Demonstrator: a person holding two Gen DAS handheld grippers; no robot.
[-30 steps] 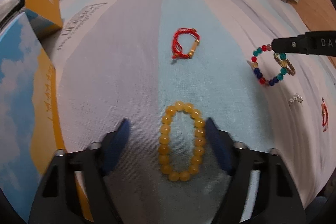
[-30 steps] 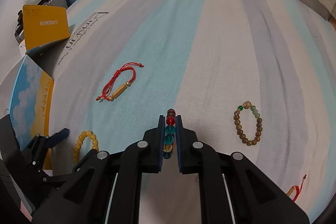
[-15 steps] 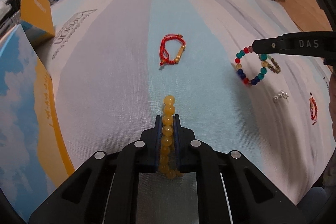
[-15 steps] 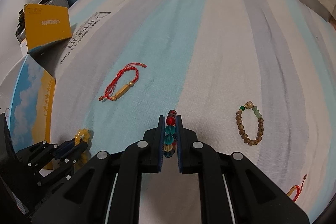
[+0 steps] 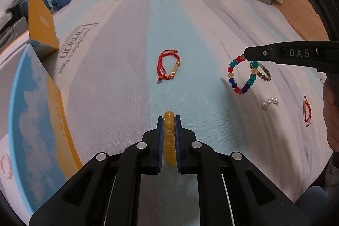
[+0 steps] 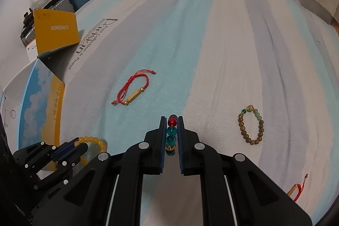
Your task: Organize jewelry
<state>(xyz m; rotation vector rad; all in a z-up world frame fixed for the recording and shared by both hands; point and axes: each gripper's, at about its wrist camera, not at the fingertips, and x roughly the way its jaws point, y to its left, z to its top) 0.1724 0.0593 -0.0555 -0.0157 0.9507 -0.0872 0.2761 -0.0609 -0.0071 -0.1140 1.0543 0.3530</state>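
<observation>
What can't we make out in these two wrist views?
- Yellow bead bracelet: left wrist view, most of the loop is hidden between the left gripper fingers.
- Multicolour bead bracelet: right wrist view, lower loop is hidden inside the right gripper.
- Brown bead bracelet: left wrist view, partly covered by the hanging multicolour loop.
- Small pearl piece: too small to identify.
- Box: contents cut off by the frame edge.

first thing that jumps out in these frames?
Both grippers are clamped on bracelets: the left gripper pinches a yellow bead bracelet, and the right gripper dangles a multicolour bead bracelet above the striped sheet. A red cord bracelet lies loose between them.
</observation>
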